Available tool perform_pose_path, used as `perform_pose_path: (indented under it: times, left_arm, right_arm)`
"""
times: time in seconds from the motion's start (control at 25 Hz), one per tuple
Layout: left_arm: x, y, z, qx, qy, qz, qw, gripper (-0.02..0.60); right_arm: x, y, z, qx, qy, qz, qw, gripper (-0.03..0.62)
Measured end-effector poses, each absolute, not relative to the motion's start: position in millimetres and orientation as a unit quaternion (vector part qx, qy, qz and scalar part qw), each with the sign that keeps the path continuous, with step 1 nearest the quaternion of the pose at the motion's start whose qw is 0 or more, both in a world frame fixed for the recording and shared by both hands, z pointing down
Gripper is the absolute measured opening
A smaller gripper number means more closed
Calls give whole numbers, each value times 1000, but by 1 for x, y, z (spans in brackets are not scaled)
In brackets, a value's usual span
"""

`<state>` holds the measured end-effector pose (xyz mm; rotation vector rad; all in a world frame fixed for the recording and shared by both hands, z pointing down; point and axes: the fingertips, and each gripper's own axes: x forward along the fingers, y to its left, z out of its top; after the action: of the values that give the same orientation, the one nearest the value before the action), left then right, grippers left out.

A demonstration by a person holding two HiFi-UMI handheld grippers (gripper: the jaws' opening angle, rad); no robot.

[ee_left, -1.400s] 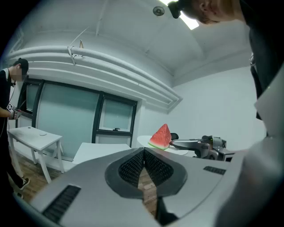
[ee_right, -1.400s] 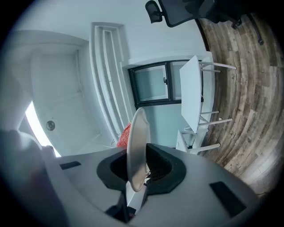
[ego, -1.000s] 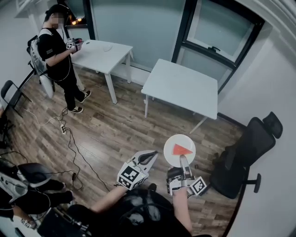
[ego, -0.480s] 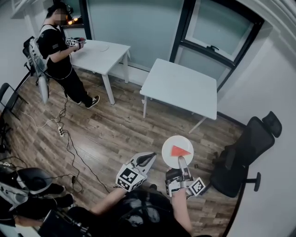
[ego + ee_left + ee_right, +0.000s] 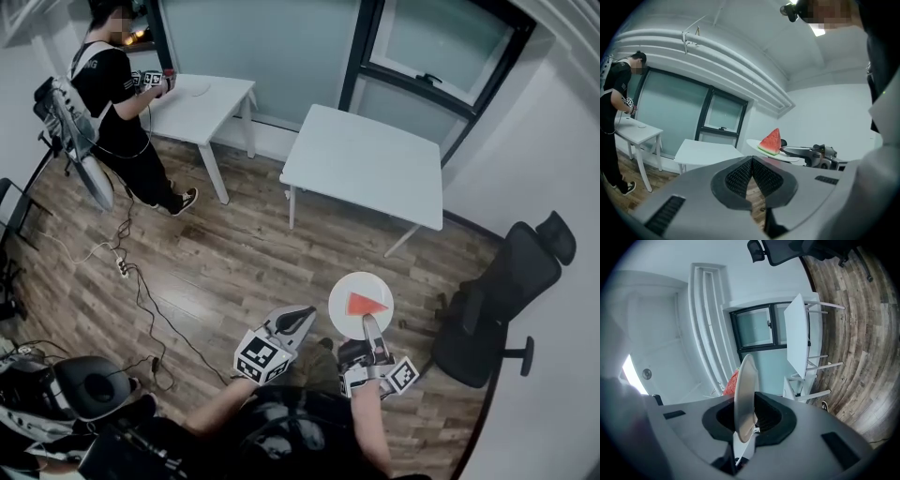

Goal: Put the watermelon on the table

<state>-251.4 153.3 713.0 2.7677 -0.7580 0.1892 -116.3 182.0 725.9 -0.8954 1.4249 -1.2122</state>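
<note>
Right gripper (image 5: 371, 324) is clamping the near rim of the plate (image 5: 348, 284), where the watermelon (image 5: 367, 303) is sitting, with the table (image 5: 366, 164) lying straight ahead and well apart, while the left gripper (image 5: 302, 317), jaws together and empty, is hovering just beside.

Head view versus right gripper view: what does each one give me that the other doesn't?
Only the head view: the left gripper beside the plate, loose cables across the wood boards, and the watermelon slice seen from above. Only the right gripper view: the jaws pressed on the plate's rim, with the plate seen edge-on. Both: the right gripper, the plate with the watermelon slice, the near white table and the black chair.
</note>
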Motion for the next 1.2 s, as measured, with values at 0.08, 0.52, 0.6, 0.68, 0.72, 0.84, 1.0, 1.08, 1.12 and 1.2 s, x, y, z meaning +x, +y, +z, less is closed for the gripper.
perform_pose_path:
  times: [0.08,0.52,0.6,0.68,0.72,0.84,1.0,1.08,1.12,1.2]
  left_arm:
    - [-244,140,716,953,-261,64,136,5]
    - [-150,35,702,955,-265,78,111,5]
    - [-133,22,697,953,-272,75,108,5]
    - [-120,11,697,952,-278,74,107,5]
    - [-115,6,699,951,-281,76,108,6]
    - [-103,-9,707,947,-289,85,110,5]
    - [-97,-37,715,942,-300,88,124,6]
    - [-94,-55,719,941,-301,90,130,5]
    - [-92,-65,720,941,-299,89,132,6]
    - [-85,-87,722,943,-293,87,134,6]
  right_arm:
    - [-110,167,728,-368,589,-506,512,60]
    - [-35,58,726,-340,599,-524,501,60]
    - [-20,42,724,-334,603,-527,498,60]
    - [-8,27,722,-327,609,-528,492,60]
    - [-4,20,722,-324,612,-530,490,60]
    - [9,-3,726,-320,615,-536,481,60]
    - [19,-28,735,-324,605,-550,475,60]
    - [22,-42,739,-324,601,-554,475,60]
    - [24,-51,741,-325,600,-555,475,60]
    - [28,-70,743,-329,597,-555,476,60]
